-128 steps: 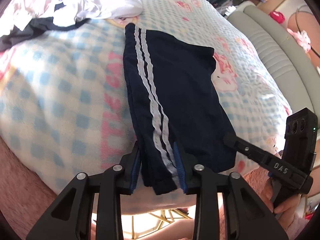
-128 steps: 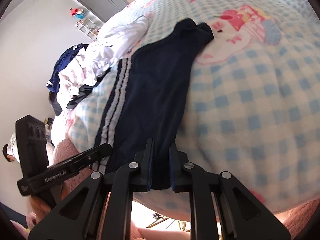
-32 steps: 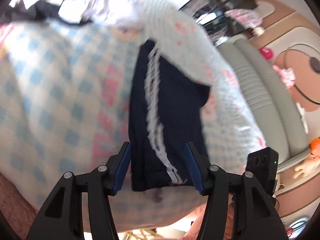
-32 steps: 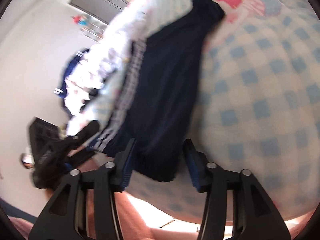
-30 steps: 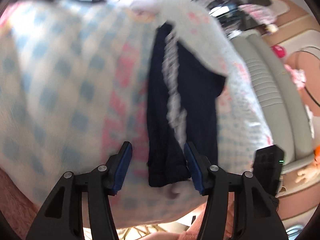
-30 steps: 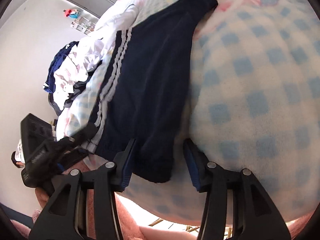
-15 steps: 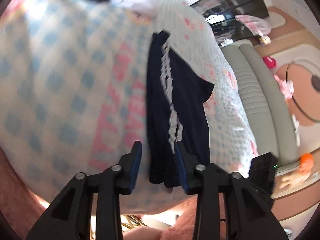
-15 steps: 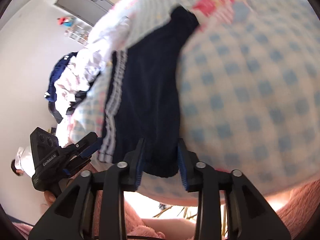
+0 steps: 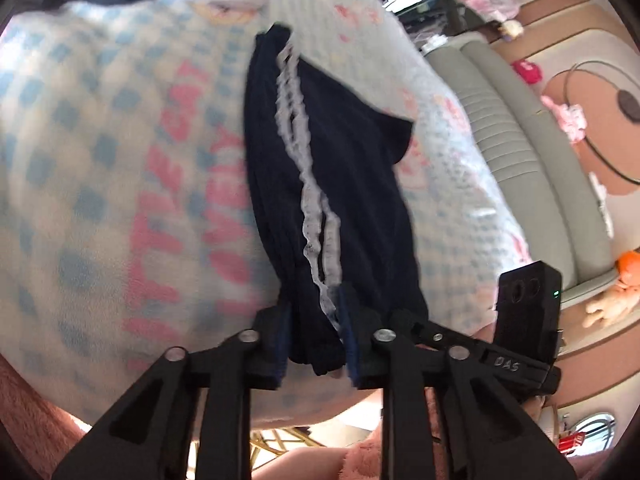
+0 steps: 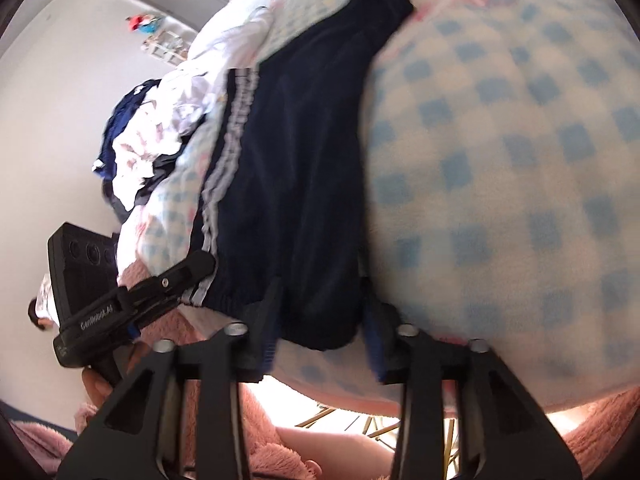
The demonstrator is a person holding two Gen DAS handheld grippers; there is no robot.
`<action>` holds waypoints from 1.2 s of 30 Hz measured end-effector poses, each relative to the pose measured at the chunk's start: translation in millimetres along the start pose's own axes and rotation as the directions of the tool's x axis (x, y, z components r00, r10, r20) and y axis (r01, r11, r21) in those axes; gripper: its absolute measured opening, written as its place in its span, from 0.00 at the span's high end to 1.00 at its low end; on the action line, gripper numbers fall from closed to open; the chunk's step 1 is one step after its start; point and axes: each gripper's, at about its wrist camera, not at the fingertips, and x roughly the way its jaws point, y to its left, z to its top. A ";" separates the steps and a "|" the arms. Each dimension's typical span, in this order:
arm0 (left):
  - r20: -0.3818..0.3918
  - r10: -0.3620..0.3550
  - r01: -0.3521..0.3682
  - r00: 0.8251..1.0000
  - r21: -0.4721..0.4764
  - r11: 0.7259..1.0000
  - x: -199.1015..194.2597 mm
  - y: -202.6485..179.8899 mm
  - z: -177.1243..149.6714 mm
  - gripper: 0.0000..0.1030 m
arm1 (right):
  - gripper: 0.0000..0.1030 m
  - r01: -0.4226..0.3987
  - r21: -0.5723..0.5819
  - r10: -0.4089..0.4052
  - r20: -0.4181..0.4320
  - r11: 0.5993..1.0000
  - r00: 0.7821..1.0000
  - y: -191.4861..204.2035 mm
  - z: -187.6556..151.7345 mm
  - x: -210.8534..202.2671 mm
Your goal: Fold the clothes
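The navy trousers [image 9: 344, 184] lie lengthwise on the checked blanket [image 9: 100, 168] of the bed, their near hem at the edge closest to the person. The left hand-held gripper [image 9: 314, 336] is clenched on the hem corner beside the white side stripes [image 9: 316, 216]. The right hand-held gripper [image 10: 320, 320] straddles the other hem corner with its jaws wider apart, and I cannot tell whether the pads actually bite the cloth. If that side is loose, lifting the hem to fold it toward the far end would likely drag one corner only and skew the fold; the thin fabric could also bunch and slip out of the pinch. Both views are motion-blurred, the contact points are masked by dark cloth, and the heap of clothes [image 10: 160, 128] beyond is cut off.
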 end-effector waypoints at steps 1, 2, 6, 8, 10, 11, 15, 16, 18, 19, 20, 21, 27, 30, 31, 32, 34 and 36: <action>0.022 -0.017 0.017 1.000 0.002 1.000 -7.5 -1.5 0.5 0.82 | 0.75 -0.018 -0.006 0.019 0.021 1.000 1.000 4.4 -0.7 -6.2; 0.041 -0.029 0.029 0.999 0.003 1.000 -14.3 -2.3 1.0 0.82 | 0.76 -0.035 -0.013 0.036 0.043 0.999 0.998 8.8 -1.4 -12.4; 0.039 0.022 -0.021 0.999 -0.026 0.999 -21.2 11.9 1.8 0.81 | 0.74 -0.002 -0.036 0.004 0.042 0.999 0.999 16.7 -2.0 -13.8; -0.008 0.044 -0.044 0.999 -0.078 0.996 -10.3 22.6 -0.5 0.75 | 0.64 0.035 -0.014 -0.035 -0.003 0.999 0.999 12.3 -3.2 -3.9; -0.063 0.007 -0.014 0.998 -0.124 0.992 1.0 32.0 -2.0 0.56 | 0.56 0.069 0.020 -0.068 -0.067 0.997 0.995 4.1 -6.7 8.9; -0.085 -0.011 -0.002 0.996 -0.142 0.990 5.9 35.6 -2.5 0.56 | 0.55 0.068 0.020 -0.066 -0.072 0.997 0.995 4.2 -7.9 11.1; -0.071 0.001 -0.005 0.997 -0.062 0.998 2.8 22.0 -2.1 0.78 | 0.68 0.087 -0.054 -0.088 -0.025 0.995 0.996 16.0 -9.9 6.5; -0.065 0.011 -0.013 0.998 -0.035 0.999 0.4 17.7 -2.4 0.80 | 0.71 0.083 -0.069 -0.083 -0.002 0.994 0.997 19.4 -10.3 2.7; -0.043 0.013 -0.014 0.999 -0.005 1.000 -8.1 11.3 -2.9 0.83 | 0.81 0.064 -0.090 -0.062 0.032 0.994 0.998 23.6 -12.5 -7.3; -0.030 0.008 -0.008 1.000 0.002 1.000 -13.7 8.9 -3.1 0.84 | 0.81 0.055 -0.101 -0.051 0.049 0.993 0.997 25.7 -13.7 -12.3; -0.017 0.004 -0.004 1.000 0.010 1.000 -19.4 6.3 -3.4 0.84 | 0.82 0.047 -0.112 -0.039 0.066 0.993 0.997 27.8 -14.8 -17.3; -0.010 0.006 -0.005 1.000 0.022 1.000 -24.7 3.2 -4.0 0.84 | 0.82 0.039 -0.123 -0.029 0.082 0.992 0.996 30.0 -15.9 -22.3; -0.048 0.053 -0.051 0.997 0.031 0.998 -24.4 8.4 -5.4 0.80 | 0.64 0.092 -0.098 -0.086 0.065 0.991 0.994 30.3 -17.0 -26.7; -0.084 0.084 -0.084 0.993 0.002 0.996 -19.1 18.8 -5.5 0.81 | 0.51 0.160 -0.046 -0.156 0.081 0.986 0.984 19.8 -11.9 -30.6; -0.077 0.079 -0.079 0.994 -0.004 0.997 -22.3 21.2 -6.0 0.80 | 0.51 0.181 -0.044 -0.177 0.088 0.982 0.980 18.0 -11.1 -31.4; -0.076 0.062 -0.063 0.995 -0.014 0.998 -23.9 23.0 -5.8 0.80 | 0.51 0.200 -0.043 -0.195 0.093 0.979 0.976 16.1 -10.3 -32.0; -0.090 0.053 -0.056 0.995 -0.027 0.998 -19.2 25.1 -5.4 0.72 | 0.51 0.180 -0.030 -0.177 0.077 0.983 0.981 10.7 -9.1 -25.8; -0.115 0.051 -0.055 0.992 -0.034 0.998 -11.4 25.7 -7.0 0.68 | 0.51 0.137 -0.012 -0.136 0.053 0.991 0.989 5.8 -8.1 -17.7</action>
